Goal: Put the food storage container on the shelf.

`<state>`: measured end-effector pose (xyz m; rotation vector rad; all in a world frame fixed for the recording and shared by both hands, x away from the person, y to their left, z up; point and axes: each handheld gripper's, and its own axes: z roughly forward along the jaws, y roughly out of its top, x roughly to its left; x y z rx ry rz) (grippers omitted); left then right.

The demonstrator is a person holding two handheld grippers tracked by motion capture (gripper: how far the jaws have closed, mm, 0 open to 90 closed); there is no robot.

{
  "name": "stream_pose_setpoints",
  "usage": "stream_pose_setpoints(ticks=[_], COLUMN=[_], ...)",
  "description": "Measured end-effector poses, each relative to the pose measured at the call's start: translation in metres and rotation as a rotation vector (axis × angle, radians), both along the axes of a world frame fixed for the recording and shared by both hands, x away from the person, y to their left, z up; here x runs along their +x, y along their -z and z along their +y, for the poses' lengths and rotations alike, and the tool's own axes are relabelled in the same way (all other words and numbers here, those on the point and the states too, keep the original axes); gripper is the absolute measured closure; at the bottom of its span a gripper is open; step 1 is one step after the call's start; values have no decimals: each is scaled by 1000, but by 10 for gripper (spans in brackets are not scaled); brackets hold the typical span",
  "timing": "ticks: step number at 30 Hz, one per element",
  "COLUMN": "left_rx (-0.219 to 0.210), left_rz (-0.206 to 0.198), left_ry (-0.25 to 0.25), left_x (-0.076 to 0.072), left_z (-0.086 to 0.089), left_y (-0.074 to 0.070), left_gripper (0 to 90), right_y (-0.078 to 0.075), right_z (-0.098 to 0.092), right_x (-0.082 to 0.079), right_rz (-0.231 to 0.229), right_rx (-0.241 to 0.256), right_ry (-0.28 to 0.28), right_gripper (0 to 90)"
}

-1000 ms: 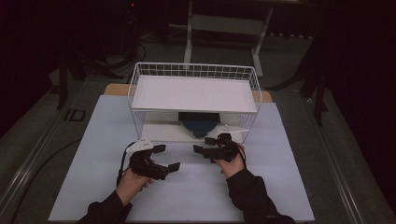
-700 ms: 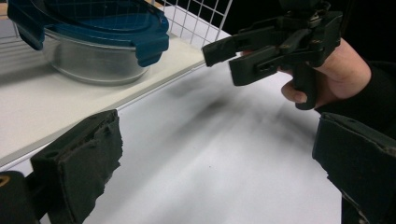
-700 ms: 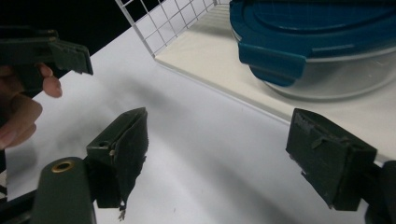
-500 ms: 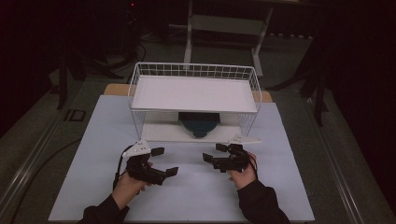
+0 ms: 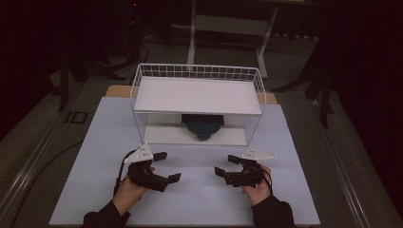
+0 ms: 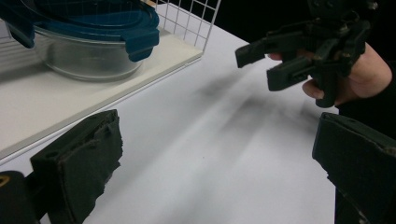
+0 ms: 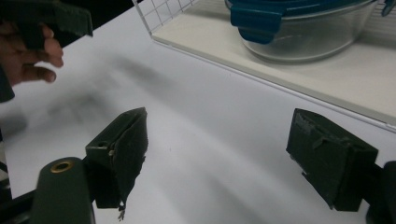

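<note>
A white wire shelf rack (image 5: 197,95) stands at the back of the white table (image 5: 190,190). On its lower board sits a glass container with a blue clip lid (image 5: 203,126) (image 6: 88,37) (image 7: 299,25). My left gripper (image 5: 167,166) is held open over the table at front left, nothing between its jaws. My right gripper (image 5: 227,165) is held open at front right, also holding nothing. The two point toward each other. In the left gripper view the right gripper (image 6: 275,60) appears farther off, in a hand. Both stand in front of the rack, apart from the container.
The rack's top shelf (image 5: 197,92) is a bare white board with a wire rim. A metal frame (image 5: 228,28) stands on the dark floor behind the table. A wooden board edge (image 5: 116,90) shows under the table cover at the back.
Both grippers have drawn back from the rack toward the table's front edge and moved further apart. The container has stayed on the lower board.
</note>
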<state>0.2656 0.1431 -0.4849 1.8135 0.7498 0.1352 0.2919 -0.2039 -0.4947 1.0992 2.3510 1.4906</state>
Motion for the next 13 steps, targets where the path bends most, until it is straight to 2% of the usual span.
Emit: stream_pose_setpoints(ticks=[7, 13], left_rx=[-3, 3], left_rz=[-2, -5], left_ry=[10, 20], left_x=[-1, -1], left_z=[-1, -3], left_y=[0, 1], left_gripper=[17, 17], right_y=[2, 5], right_z=[-12, -21], right_x=[-11, -11], right_rz=[-12, -15], right_rx=[-8, -14], right_ry=[12, 34], right_gripper=[202, 203])
